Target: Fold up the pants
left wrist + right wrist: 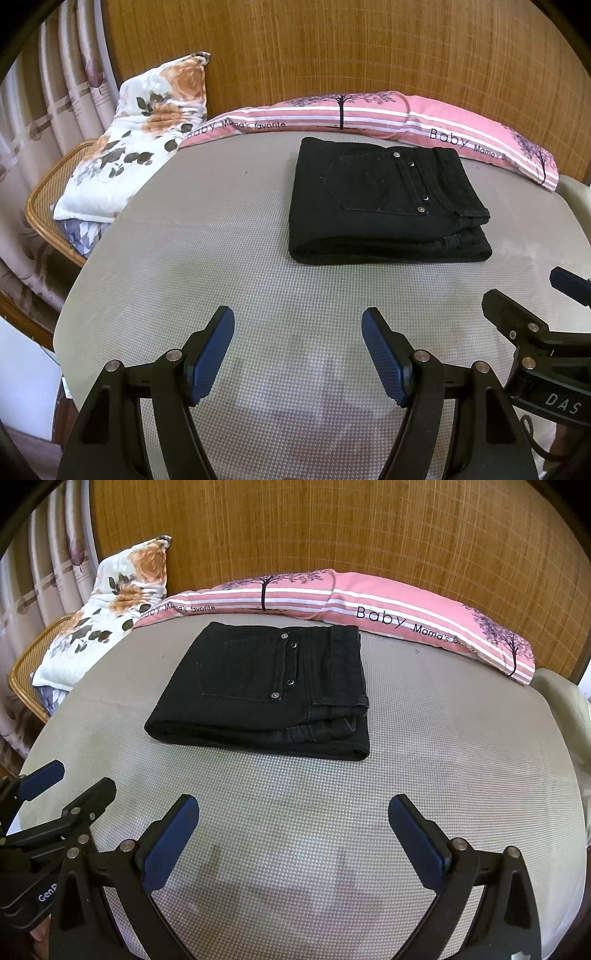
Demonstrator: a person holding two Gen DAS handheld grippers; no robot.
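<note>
Your black pants (384,206) folded flat on bed (221,277), long axis left-right, waistband pointing right. Left gripper (297,354), right gripper (293,843): jaws wide apart, holding nothing.

Bed with a grey-beige, finely woven mattress cover (207,258). Black folded denim pants (384,203) lie flat on it toward the far side, back pocket and metal rivets uppermost. A long pink striped pillow printed "Baby Mama's favorite" (424,122) lies along the far edge; a white floral cushion (140,136) rests at the far left corner.
</note>
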